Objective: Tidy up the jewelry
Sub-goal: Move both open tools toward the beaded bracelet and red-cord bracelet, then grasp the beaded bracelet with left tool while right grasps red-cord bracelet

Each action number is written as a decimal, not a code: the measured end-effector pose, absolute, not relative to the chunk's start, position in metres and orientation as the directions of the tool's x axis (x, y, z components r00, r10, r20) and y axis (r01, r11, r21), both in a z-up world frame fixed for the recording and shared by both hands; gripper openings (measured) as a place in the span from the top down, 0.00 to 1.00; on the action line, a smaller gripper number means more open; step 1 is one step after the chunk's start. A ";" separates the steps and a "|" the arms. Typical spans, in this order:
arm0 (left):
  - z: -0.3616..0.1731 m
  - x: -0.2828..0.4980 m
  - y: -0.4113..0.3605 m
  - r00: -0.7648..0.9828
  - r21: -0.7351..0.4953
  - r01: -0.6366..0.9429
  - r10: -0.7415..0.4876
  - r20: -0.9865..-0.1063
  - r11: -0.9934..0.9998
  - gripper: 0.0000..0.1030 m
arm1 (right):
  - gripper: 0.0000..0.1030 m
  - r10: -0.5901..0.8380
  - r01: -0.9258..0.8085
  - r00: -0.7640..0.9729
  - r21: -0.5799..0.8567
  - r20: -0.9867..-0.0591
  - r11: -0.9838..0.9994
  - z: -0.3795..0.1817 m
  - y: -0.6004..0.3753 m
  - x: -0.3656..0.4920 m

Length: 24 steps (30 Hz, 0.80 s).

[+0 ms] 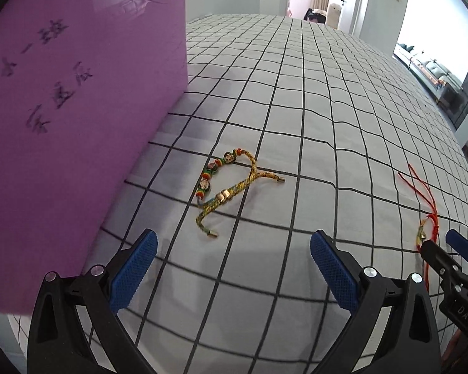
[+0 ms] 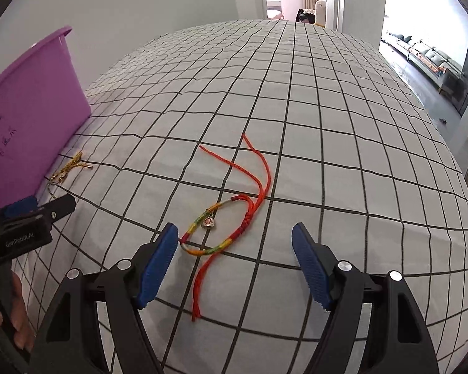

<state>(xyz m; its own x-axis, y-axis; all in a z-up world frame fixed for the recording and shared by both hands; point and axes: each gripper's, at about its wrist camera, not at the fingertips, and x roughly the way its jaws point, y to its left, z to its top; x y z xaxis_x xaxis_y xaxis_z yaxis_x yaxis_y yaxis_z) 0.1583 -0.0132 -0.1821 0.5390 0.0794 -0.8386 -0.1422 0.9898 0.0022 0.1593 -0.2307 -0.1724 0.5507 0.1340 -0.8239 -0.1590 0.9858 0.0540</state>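
A yellow braided bracelet (image 1: 226,187) with coloured beads lies on the checked bed sheet (image 1: 296,109), just ahead of my left gripper (image 1: 233,249), which is open and holds nothing. A red cord bracelet (image 2: 231,218) with a small metal charm and rainbow wrapping lies on the sheet in front of my right gripper (image 2: 234,243), also open with nothing in it; its cord tail runs down between the fingers. The same red cord bracelet (image 1: 429,215) shows at the right of the left wrist view, and the yellow bracelet (image 2: 70,168) at the left of the right wrist view.
A purple plastic bin (image 1: 71,109) with dark handwriting stands on the bed at the left, close beside the yellow bracelet. A hand (image 2: 12,311) holds the left gripper's handle. Beyond the bed are an open doorway and a room with a sofa (image 2: 427,56).
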 end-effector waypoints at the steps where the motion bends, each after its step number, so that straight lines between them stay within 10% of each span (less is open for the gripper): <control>1: -0.183 0.161 -0.013 0.539 0.003 -0.141 0.079 -0.839 0.990 0.06 | 0.30 0.130 -0.159 0.553 0.048 -0.823 0.986 -0.173 -0.230 0.160; 24: -0.193 0.206 -0.002 0.543 -0.003 -0.154 0.082 -0.836 0.988 0.05 | 0.30 0.057 -0.147 0.592 -0.038 -0.804 0.988 -0.179 -0.216 0.169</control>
